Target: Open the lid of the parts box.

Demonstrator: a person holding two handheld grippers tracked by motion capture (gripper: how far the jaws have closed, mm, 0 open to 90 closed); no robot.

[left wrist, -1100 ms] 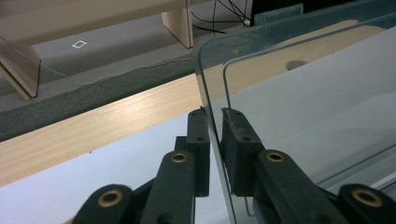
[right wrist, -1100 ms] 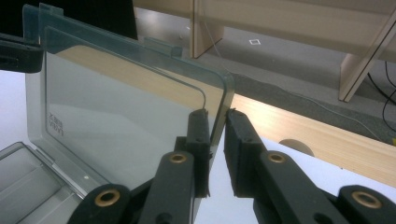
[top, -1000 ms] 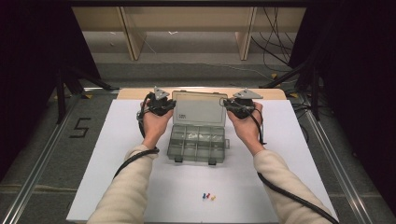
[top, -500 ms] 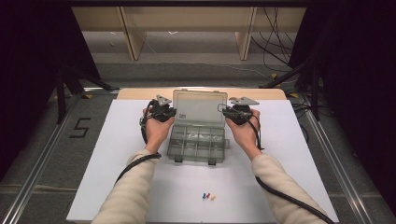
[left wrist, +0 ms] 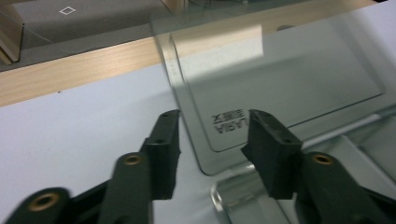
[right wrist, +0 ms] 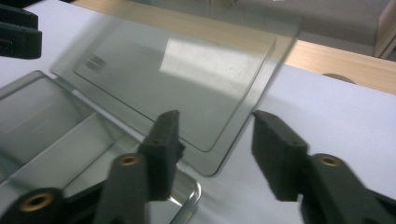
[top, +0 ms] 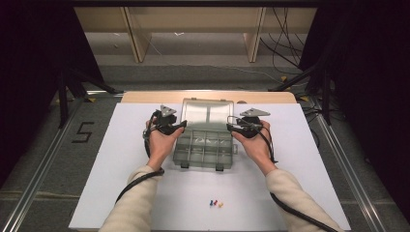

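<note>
High view: the white tabletop (top: 121, 193) carries a clear organizer box (top: 205, 147) at centre, its lid (top: 207, 112) laid open toward twelve o'clock and its compartments apparently empty. The left gripper (top: 177, 126) at nine o'clock and the right gripper (top: 233, 129) at three have just been opening their jaws, which now stand wide with nothing pinched. Unsupported, the lid could swing shut. Three pushpins (top: 215, 203) lie at six o'clock.

At 6 o'clock on the tabletop (top: 121, 145), three small pins (top: 215, 203) are too tiny to identify. The clear lid (left wrist: 280, 70) is cut off at 12 o'clock in the left gripper view, its embossed lettering (left wrist: 229, 123) unreadable. Both forearms leave the high view's bottom edge
</note>
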